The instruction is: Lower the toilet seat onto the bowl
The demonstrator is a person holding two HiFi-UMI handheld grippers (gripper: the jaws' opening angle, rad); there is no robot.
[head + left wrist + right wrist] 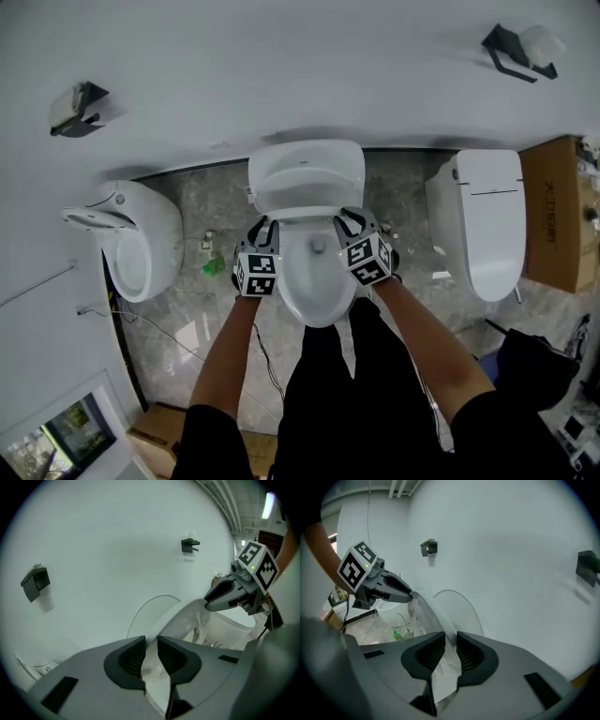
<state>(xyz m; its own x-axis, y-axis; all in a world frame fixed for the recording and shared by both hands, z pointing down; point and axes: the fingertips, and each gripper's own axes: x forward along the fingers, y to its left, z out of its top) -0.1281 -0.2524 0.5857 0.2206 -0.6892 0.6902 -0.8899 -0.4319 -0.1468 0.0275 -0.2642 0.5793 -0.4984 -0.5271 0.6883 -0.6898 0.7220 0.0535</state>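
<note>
A white toilet stands against the wall with its lid [306, 173] raised. Its seat [183, 616] is tilted up off the bowl [319, 281] and leans forward from the lid. My left gripper [263, 226] is shut on the seat's left edge, and white rim fills the gap between its pads [133, 660]. My right gripper [348, 221] is shut on the seat's right edge [437, 617]; the rim runs between its pads [469, 654]. Each gripper view shows the other gripper at the far side of the seat.
A second white fixture [141, 239] stands at the left and a closed toilet [492, 220] at the right, beside a cardboard box [553, 211]. Paper holders [75, 108] [520, 47] hang on the wall. A green bottle [214, 267] and cables lie on the floor.
</note>
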